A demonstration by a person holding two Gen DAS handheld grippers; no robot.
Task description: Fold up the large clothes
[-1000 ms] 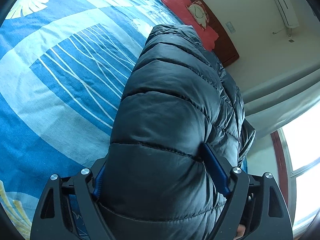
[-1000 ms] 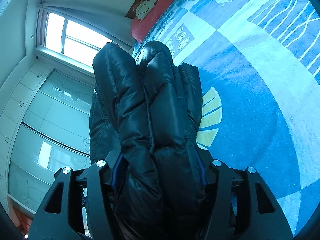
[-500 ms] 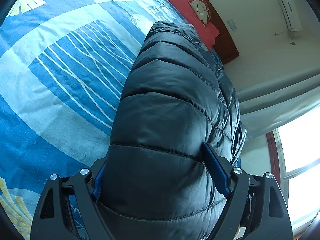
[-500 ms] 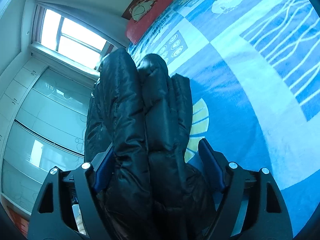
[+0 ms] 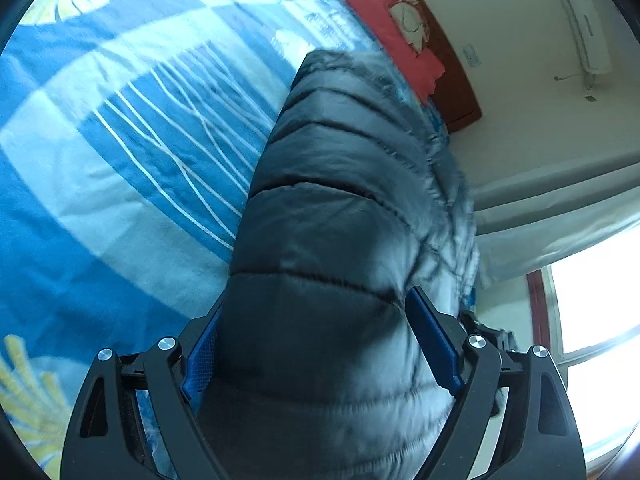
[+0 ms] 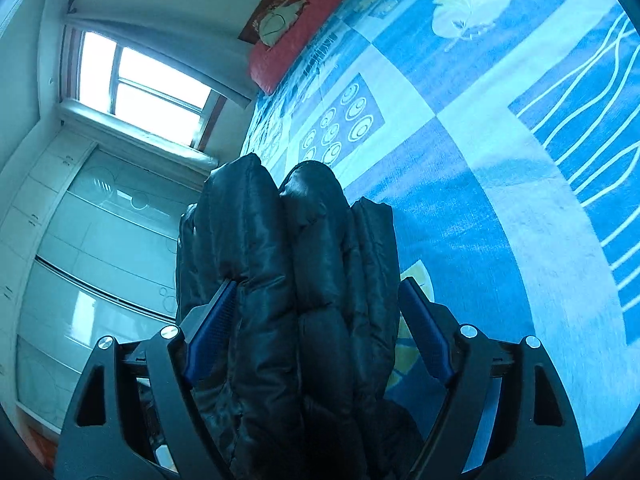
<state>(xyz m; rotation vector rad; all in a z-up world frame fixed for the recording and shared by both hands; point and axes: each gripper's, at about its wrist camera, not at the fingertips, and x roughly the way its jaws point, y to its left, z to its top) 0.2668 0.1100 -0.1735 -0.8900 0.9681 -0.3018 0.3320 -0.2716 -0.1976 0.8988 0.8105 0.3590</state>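
A black quilted puffer jacket (image 5: 336, 248) fills the middle of the left wrist view, stretching away over the blue patterned bedsheet (image 5: 120, 184). My left gripper (image 5: 316, 340) has its blue pads against both sides of a thick fold of the jacket. In the right wrist view the folded jacket (image 6: 296, 264) stands as several puffy layers between the fingers of my right gripper (image 6: 316, 312). Its jaws stand wide, the right pad (image 6: 424, 332) apart from the fabric.
The bedsheet (image 6: 500, 184) spreads wide to the right in the right wrist view. A red pillow (image 5: 392, 28) and wooden headboard (image 5: 456, 92) lie at the far end. A window (image 6: 136, 88) and glass wardrobe doors (image 6: 92, 264) are beside the bed.
My right gripper's jaws have spread apart from the jacket, and both wrist views have shifted. The left gripper keeps its hold.
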